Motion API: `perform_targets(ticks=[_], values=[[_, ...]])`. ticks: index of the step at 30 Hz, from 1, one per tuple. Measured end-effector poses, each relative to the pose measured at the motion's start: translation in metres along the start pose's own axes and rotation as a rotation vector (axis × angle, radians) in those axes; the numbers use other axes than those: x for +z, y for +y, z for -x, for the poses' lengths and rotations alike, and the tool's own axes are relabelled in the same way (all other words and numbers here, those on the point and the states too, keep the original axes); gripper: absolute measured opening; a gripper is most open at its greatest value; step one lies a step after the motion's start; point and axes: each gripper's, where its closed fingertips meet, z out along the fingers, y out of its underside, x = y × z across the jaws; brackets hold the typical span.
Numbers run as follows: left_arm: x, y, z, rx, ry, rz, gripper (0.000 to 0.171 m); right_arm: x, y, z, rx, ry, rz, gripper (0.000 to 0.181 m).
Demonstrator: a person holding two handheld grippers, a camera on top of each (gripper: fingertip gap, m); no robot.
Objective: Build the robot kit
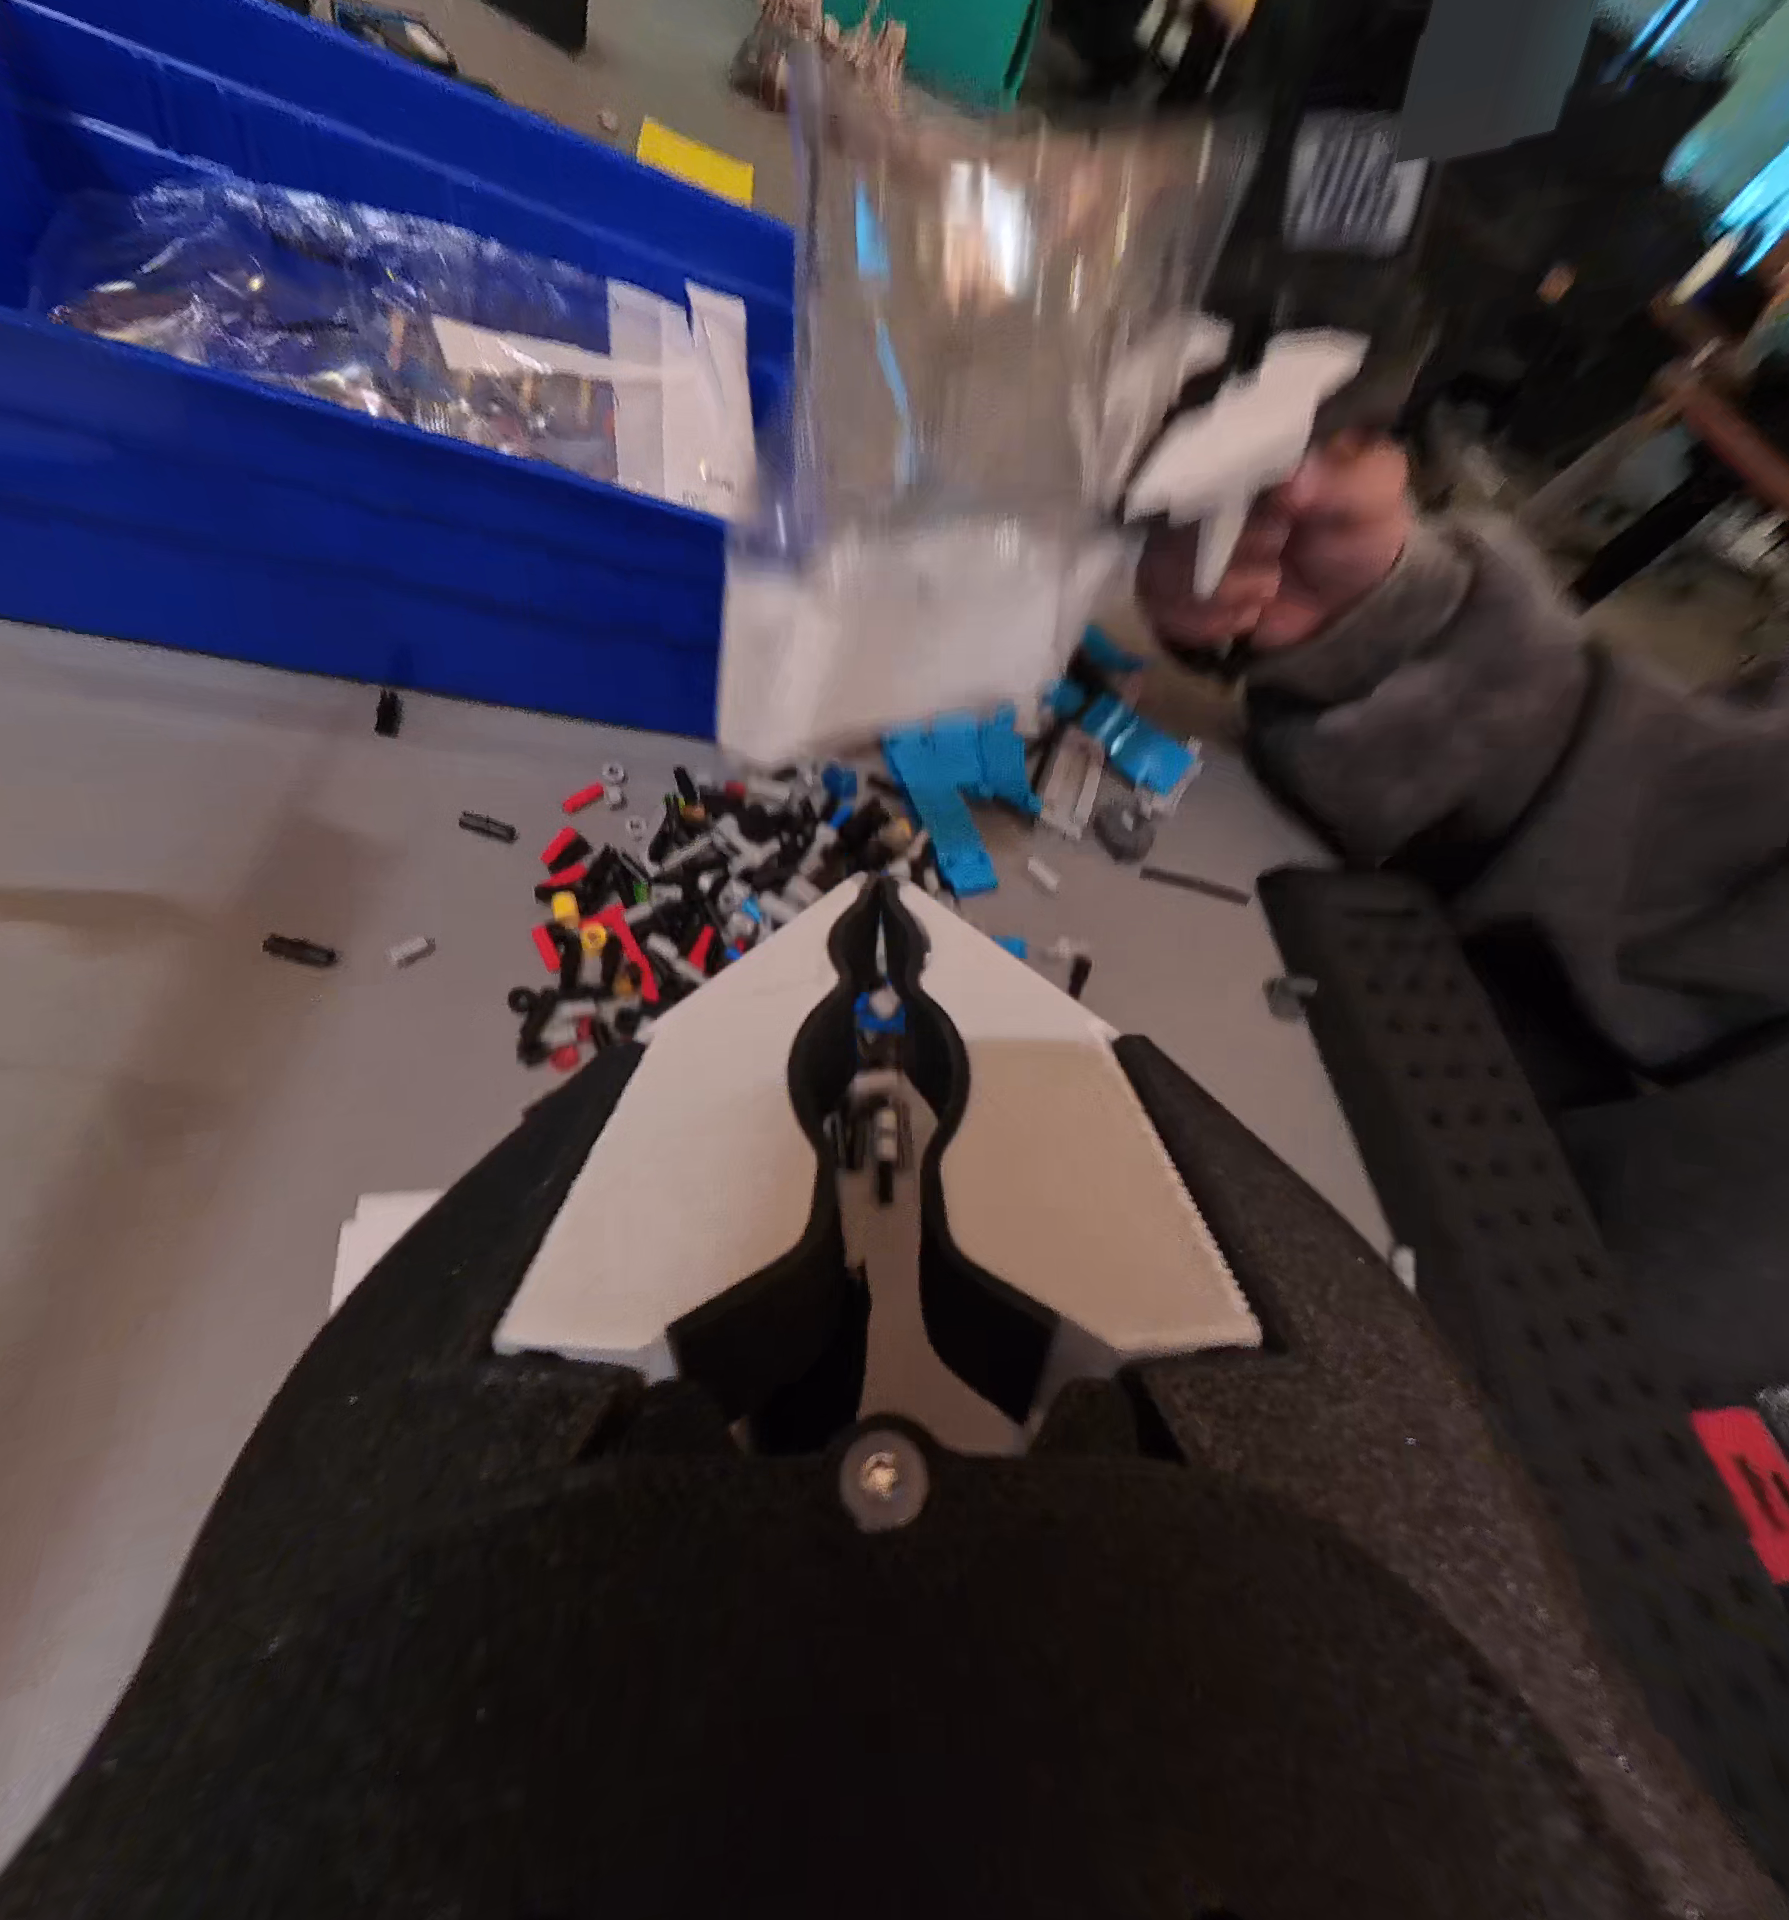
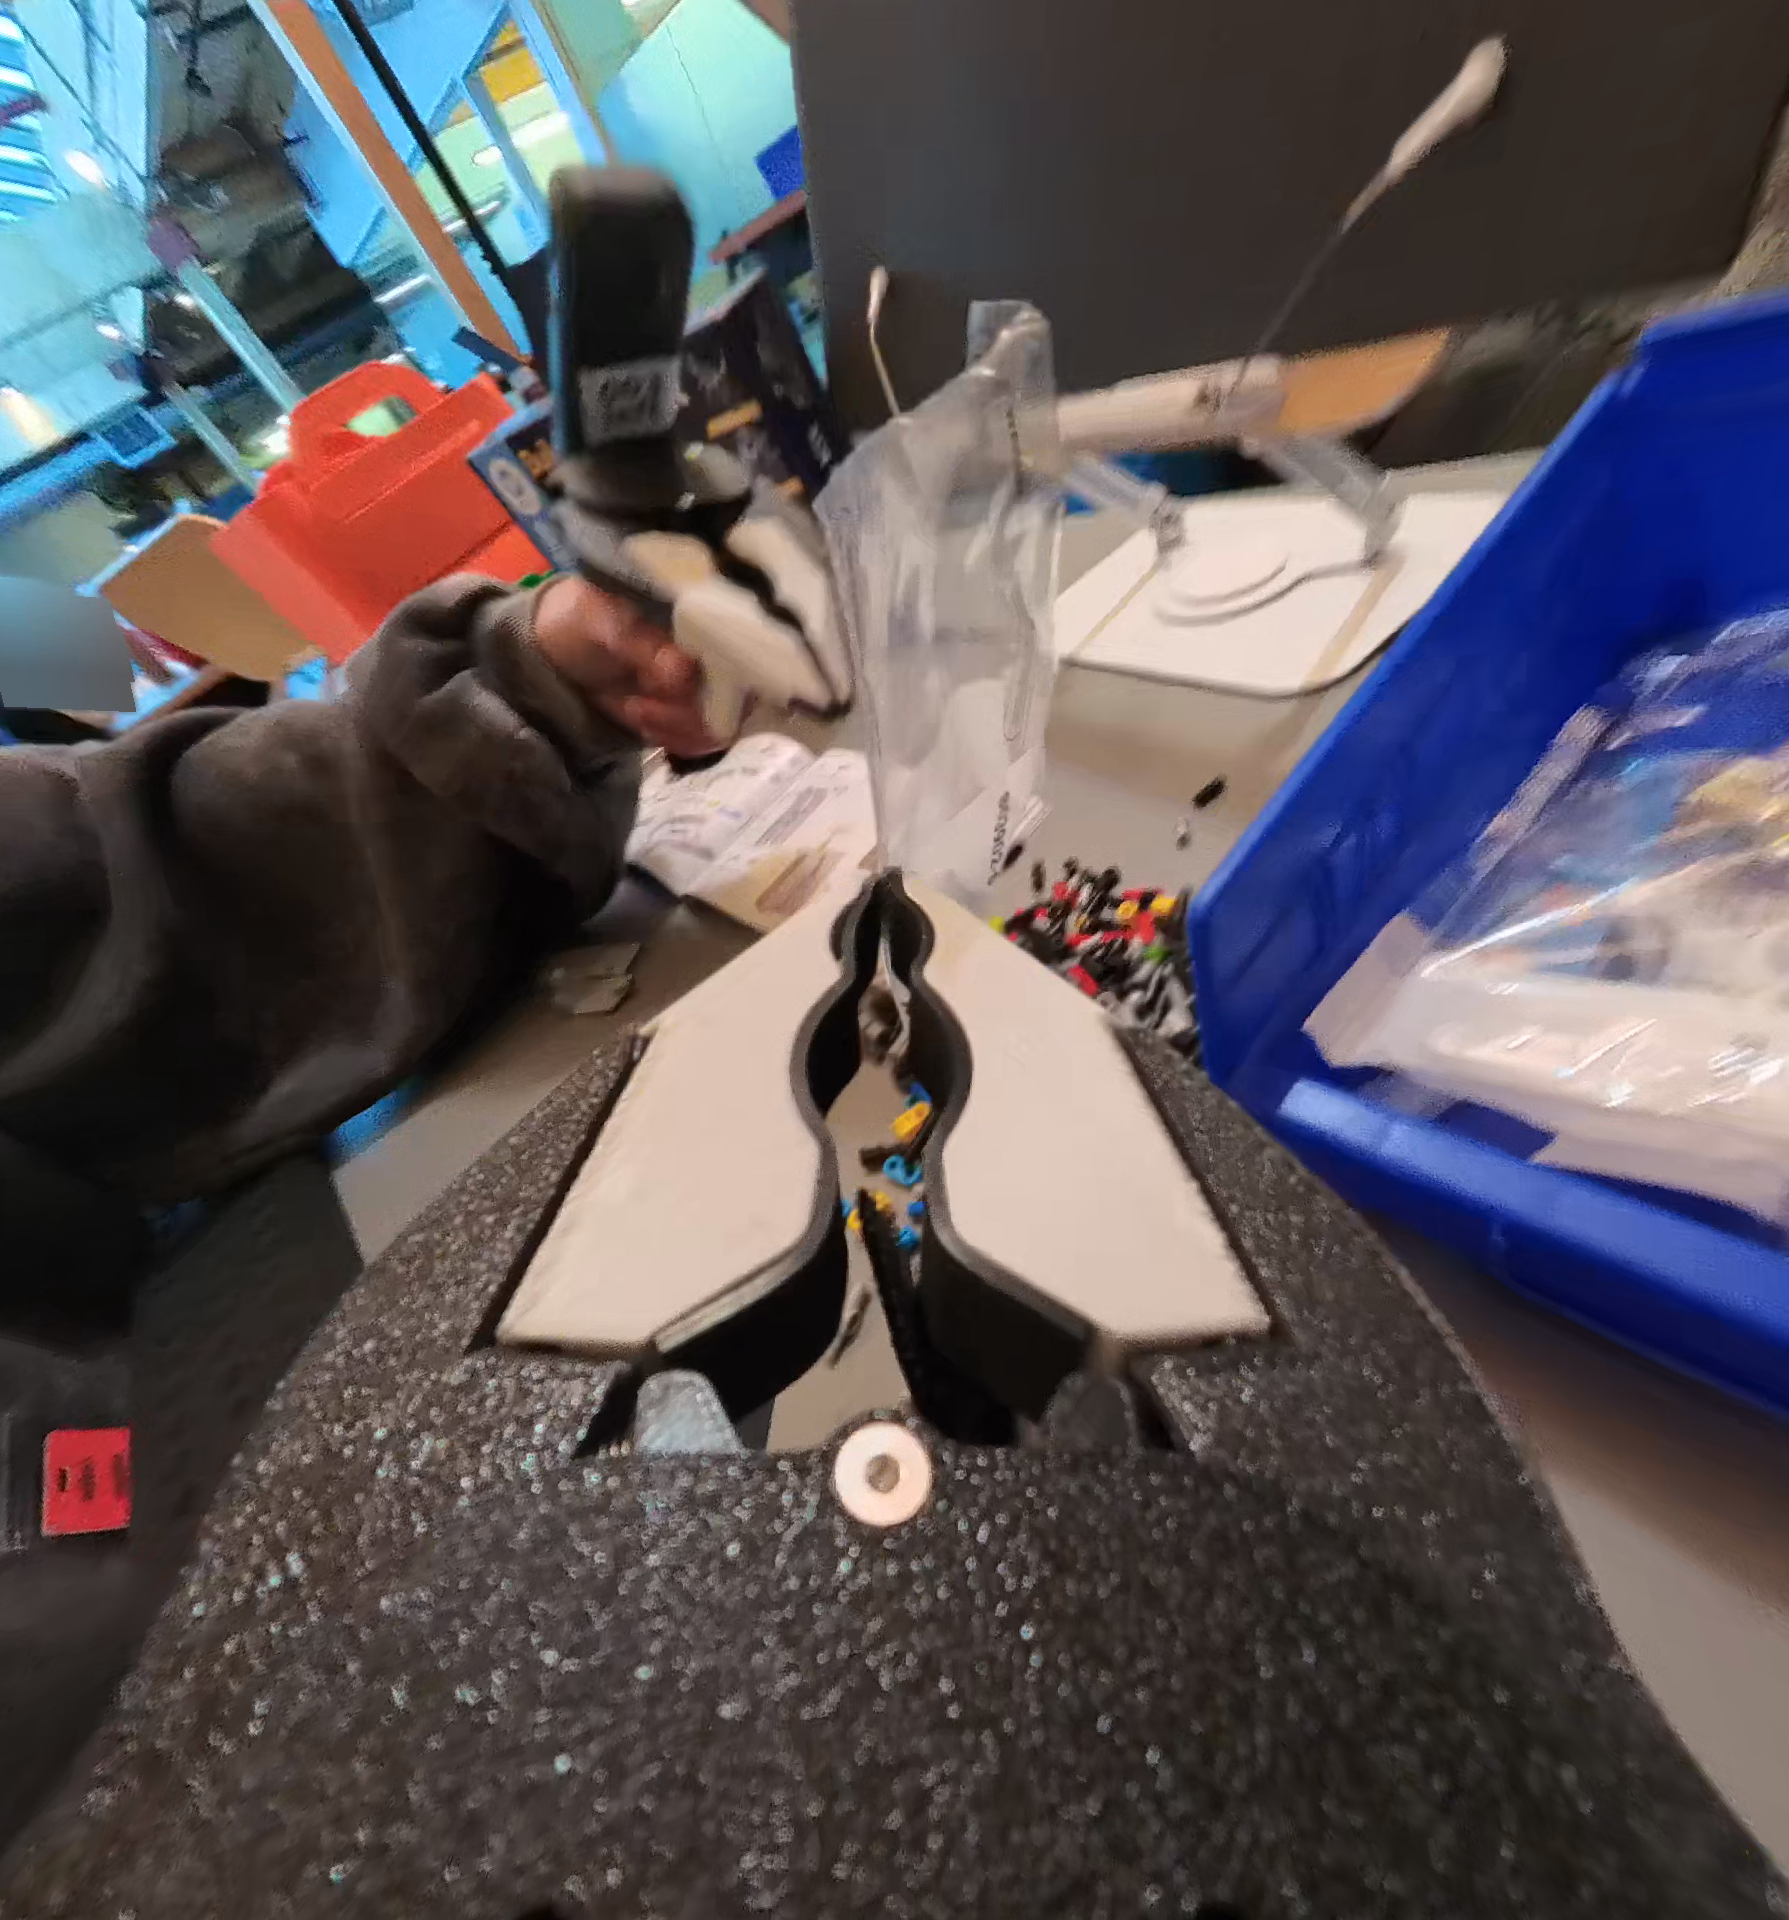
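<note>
A clear plastic bag (image 1: pixel 973 416) hangs upside down above a pile of small black, red, grey and yellow building pieces (image 1: pixel 682 894) on the grey table. My right gripper (image 2: pixel 885 883) is shut, with the bag's lower edge (image 2: pixel 942 623) at its tips. In the left wrist view it (image 1: pixel 1181 499) grips the bag's right side. My left gripper (image 1: pixel 879 883) is shut with nothing in it, low over the pile. In the right wrist view it (image 2: pixel 807 665) is beside the bag's left edge. The pile also shows in the right wrist view (image 2: pixel 1108 935).
A blue bin (image 1: pixel 298 540) with bagged parts stands behind the pile; it also shows in the right wrist view (image 2: pixel 1389 935). Light blue built pieces (image 1: pixel 963 790) lie by the pile. A black perforated mat (image 1: pixel 1472 1091), an open booklet (image 2: pixel 765 810) and a white board (image 2: pixel 1233 603) are nearby. Some 12 cm of space lies between my two pairs of fingers.
</note>
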Motion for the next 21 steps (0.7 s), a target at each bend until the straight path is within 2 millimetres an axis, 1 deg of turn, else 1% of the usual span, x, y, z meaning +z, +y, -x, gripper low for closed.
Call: perform_targets(ticks=[1, 2, 4, 5, 6, 8, 10, 11, 12, 13, 14, 15, 16, 18, 20, 21], values=[[-0.003, 0.006, -0.008, 0.036, -0.032, 0.031, 0.002, -0.008, -0.015, -0.001, -0.031, 0.044, -0.022, 0.000], [-0.007, 0.011, -0.016, 0.062, -0.067, 0.053, 0.008, -0.017, -0.032, -0.010, -0.048, 0.116, -0.047, 0.000], [-0.015, 0.023, -0.033, 0.087, -0.129, 0.097, 0.020, -0.041, -0.065, -0.044, -0.019, 0.304, -0.102, 0.000], [-0.017, 0.029, -0.043, 0.099, -0.143, 0.112, 0.023, -0.051, -0.079, -0.060, 0.027, 0.356, -0.135, 0.000], [-0.019, 0.036, -0.055, 0.111, -0.149, 0.129, 0.024, -0.057, -0.088, -0.078, 0.106, 0.384, -0.153, 0.000], [-0.021, 0.052, -0.078, 0.136, -0.151, 0.168, 0.025, -0.059, -0.089, -0.113, 0.294, 0.408, -0.145, 0.000], [-0.020, 0.072, -0.102, 0.165, -0.128, 0.224, 0.025, -0.058, -0.091, -0.148, 0.429, 0.439, -0.208, 0.000], [-0.020, 0.082, -0.112, 0.182, -0.124, 0.249, 0.025, -0.054, -0.083, -0.164, 0.523, 0.443, -0.205, 0.000], [-0.019, 0.092, -0.121, 0.195, -0.119, 0.272, 0.025, -0.046, -0.074, -0.172, 0.597, 0.416, -0.190, 0.000], [-0.018, 0.102, -0.129, 0.205, -0.113, 0.297, 0.025, -0.039, -0.065, -0.178, 0.643, 0.398, -0.164, 0.000], [-0.017, 0.113, -0.136, 0.214, -0.111, 0.318, 0.025, -0.038, -0.052, -0.185, 0.651, 0.436, -0.120, 0.000], [-0.016, 0.123, -0.142, 0.215, -0.109, 0.340, 0.025, -0.043, -0.044, -0.190, 0.627, 0.493, -0.090, 0.008], [-0.015, 0.134, -0.147, 0.217, -0.113, 0.362, 0.025, -0.051, -0.039, -0.189, 0.605, 0.529, -0.079, 0.017], [-0.015, 0.149, -0.153, 0.216, -0.129, 0.369, 0.025, -0.073, -0.036, -0.178, 0.571, 0.578, -0.075, 0.040], [-0.013, 0.162, -0.162, 0.198, -0.104, 0.362, 0.025, -0.102, -0.032, -0.159, 0.481, 0.657, -0.060, 0.043], [-0.011, 0.166, -0.166, 0.193, -0.093, 0.355, 0.025, -0.114, -0.030, -0.145, 0.422, 0.685, -0.040, 0.045]])
